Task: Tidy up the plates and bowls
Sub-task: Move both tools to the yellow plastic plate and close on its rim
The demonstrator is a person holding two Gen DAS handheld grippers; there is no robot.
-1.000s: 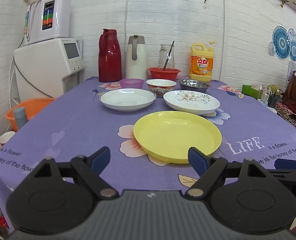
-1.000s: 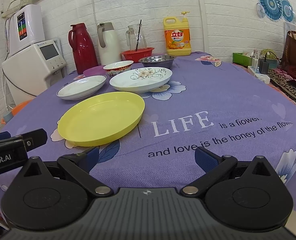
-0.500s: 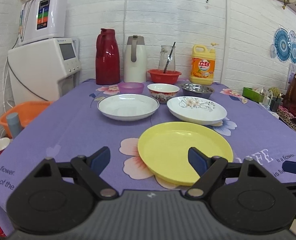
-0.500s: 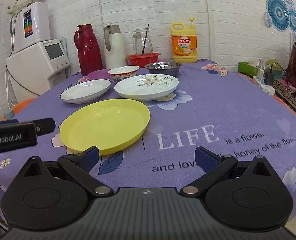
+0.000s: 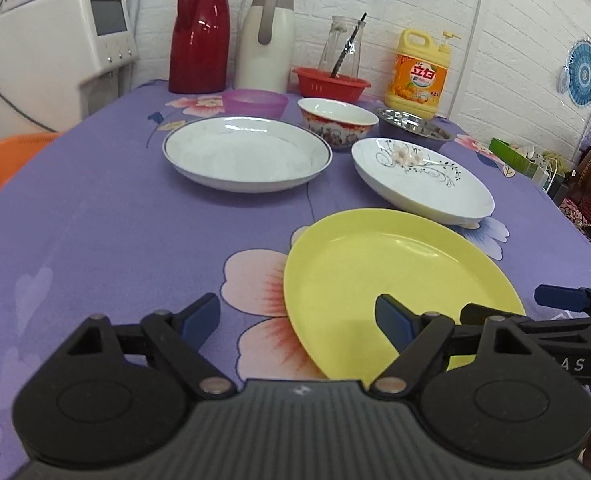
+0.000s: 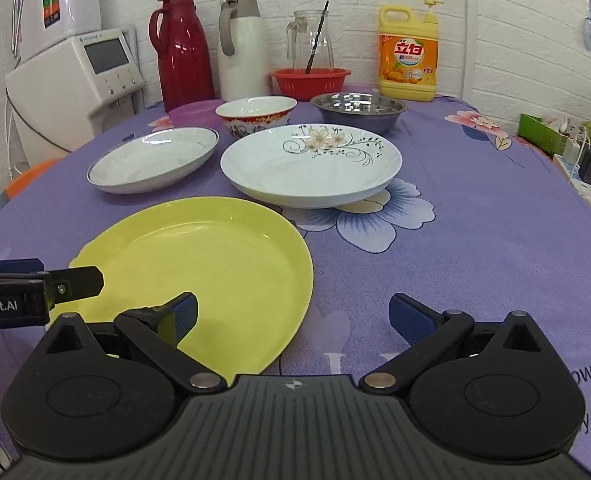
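A yellow plate (image 5: 399,280) (image 6: 207,268) lies nearest on the purple tablecloth. Behind it are a plain white plate (image 5: 247,154) (image 6: 155,158) and a white plate with a flower pattern (image 5: 421,180) (image 6: 311,162). Further back stand a purple bowl (image 5: 255,102) (image 6: 195,114), a red-patterned bowl (image 5: 337,120) (image 6: 255,114) and a steel bowl (image 5: 413,128) (image 6: 359,110). My left gripper (image 5: 297,316) is open over the yellow plate's near left rim. My right gripper (image 6: 293,318) is open over its near right rim. Both are empty.
At the back stand a red thermos (image 5: 199,32), a white thermos (image 5: 269,40), a red basket (image 5: 331,86) with a glass jar, and a yellow detergent bottle (image 5: 419,74). A white appliance (image 5: 55,56) stands left of the table. Clutter lies off the right edge (image 6: 575,148).
Both grippers have moved forward and lower toward the yellow plate, which now fills more of both views. Both stay open.
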